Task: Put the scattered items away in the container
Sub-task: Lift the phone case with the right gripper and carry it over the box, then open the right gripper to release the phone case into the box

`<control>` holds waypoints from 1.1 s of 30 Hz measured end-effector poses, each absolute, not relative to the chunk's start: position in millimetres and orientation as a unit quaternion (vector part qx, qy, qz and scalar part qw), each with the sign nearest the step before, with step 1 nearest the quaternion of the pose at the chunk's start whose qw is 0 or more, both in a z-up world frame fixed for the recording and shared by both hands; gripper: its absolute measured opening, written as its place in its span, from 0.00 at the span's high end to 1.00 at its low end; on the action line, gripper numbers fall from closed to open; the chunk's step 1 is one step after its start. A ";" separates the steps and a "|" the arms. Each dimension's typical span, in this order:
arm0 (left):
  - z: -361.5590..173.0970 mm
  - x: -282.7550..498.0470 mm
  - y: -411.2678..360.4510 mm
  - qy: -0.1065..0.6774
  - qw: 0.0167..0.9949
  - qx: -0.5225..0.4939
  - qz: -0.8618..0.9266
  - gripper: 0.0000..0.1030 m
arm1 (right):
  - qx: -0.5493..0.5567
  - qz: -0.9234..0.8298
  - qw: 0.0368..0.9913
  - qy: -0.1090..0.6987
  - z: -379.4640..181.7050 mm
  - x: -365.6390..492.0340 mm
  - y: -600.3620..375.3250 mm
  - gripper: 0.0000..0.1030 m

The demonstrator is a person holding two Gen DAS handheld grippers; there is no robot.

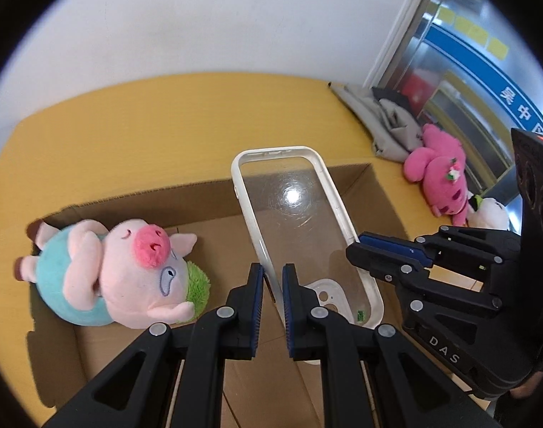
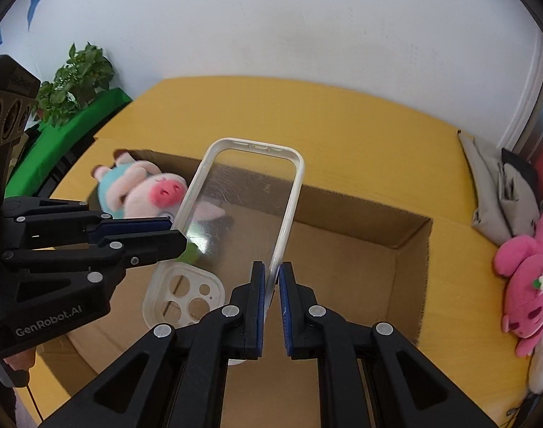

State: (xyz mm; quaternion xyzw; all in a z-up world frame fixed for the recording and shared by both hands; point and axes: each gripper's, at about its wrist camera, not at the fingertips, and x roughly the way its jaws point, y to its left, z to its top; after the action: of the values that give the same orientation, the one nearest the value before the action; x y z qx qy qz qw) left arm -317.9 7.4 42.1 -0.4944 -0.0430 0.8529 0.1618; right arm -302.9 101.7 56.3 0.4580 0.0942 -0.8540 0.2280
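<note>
A clear phone case [image 1: 296, 221] with a white rim is held over the open cardboard box [image 1: 207, 196]. My left gripper [image 1: 273, 278] is shut on its left rim. My right gripper [image 2: 273, 278] is shut on its right rim; it also shows in the left wrist view [image 1: 357, 246]. The case [image 2: 242, 214] hangs above the box [image 2: 410, 249], camera-cutout end lowest. A pink pig plush [image 1: 121, 271] in a blue outfit lies inside the box at the left, on something green and fuzzy [image 1: 198, 281]. A pink bear plush [image 1: 442, 182] lies on the yellow table [image 1: 164, 125] right of the box.
A grey folded cloth bag [image 1: 385, 121] lies at the table's far right by a glass door. A white plush [image 1: 488, 212] sits beside the pink bear. A potted plant [image 2: 75, 78] and a green surface [image 2: 68, 132] stand left of the table. A white wall is behind.
</note>
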 end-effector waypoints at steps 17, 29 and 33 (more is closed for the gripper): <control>-49.9 -367.9 14.2 -0.002 0.136 -0.562 0.816 0.92 | 0.535 -0.815 0.207 0.078 -45.4 -352.2 96.7 0.91; -34.1 -360.9 11.0 -0.006 0.135 -0.520 0.844 0.78 | 0.544 -0.810 0.214 0.059 -54.8 -350.5 105.5 0.91; -14.4 -352.1 -0.4 -0.029 0.129 -0.491 0.861 0.58 | 0.523 -0.822 0.219 0.042 -45.3 -348.0 116.8 0.81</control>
State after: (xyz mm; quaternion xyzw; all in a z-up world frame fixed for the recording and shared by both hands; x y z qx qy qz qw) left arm -352.1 -0.4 -14.4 -0.4914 -0.0288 0.8608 0.1293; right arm -348.0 116.8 -45.3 0.5233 0.0416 -0.8224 0.2193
